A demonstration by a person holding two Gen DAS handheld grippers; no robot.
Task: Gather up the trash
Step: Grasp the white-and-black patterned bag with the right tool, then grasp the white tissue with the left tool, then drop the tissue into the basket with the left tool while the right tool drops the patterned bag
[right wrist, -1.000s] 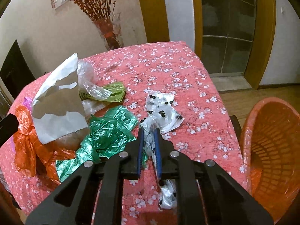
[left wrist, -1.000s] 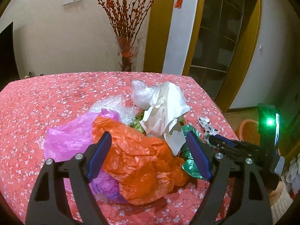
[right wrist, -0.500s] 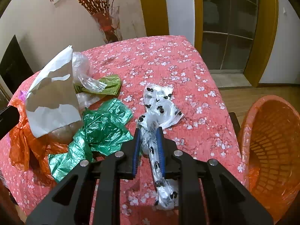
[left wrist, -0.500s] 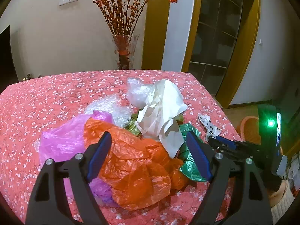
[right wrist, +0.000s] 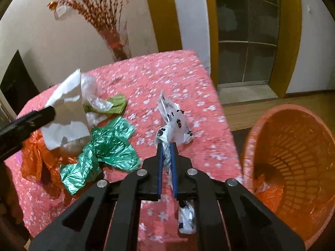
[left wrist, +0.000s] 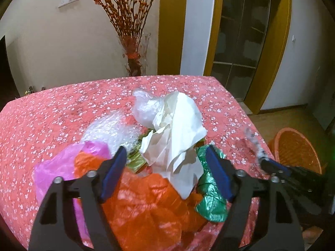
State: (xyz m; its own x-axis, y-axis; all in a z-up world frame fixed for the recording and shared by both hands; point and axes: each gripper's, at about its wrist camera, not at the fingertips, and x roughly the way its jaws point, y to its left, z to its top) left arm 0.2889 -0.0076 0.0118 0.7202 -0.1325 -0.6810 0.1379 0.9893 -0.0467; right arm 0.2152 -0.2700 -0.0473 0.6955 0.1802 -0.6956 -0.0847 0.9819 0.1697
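Observation:
My right gripper [right wrist: 166, 146] is shut on a white paw-print plastic bag [right wrist: 173, 123] and holds it lifted above the table's right side; the bag also shows blurred in the left wrist view [left wrist: 254, 144]. An orange mesh basket [right wrist: 293, 159] stands on the floor to the right, with an orange bag inside. My left gripper [left wrist: 167, 167] is open and empty above a trash pile: orange bag [left wrist: 146, 205], pink bag [left wrist: 58, 167], white paper [left wrist: 178, 129], green bag [left wrist: 211, 196], clear wrap [left wrist: 108, 129].
The table has a red floral cloth [left wrist: 52, 113]. A glass vase of red branches [left wrist: 134, 60] stands at its far edge. A wooden-framed door [right wrist: 247, 31] lies beyond. The basket also shows in the left wrist view [left wrist: 293, 146].
My right gripper has lifted the paw-print bag off the table and swung right toward the basket. My left gripper has moved forward over the pile, still open.

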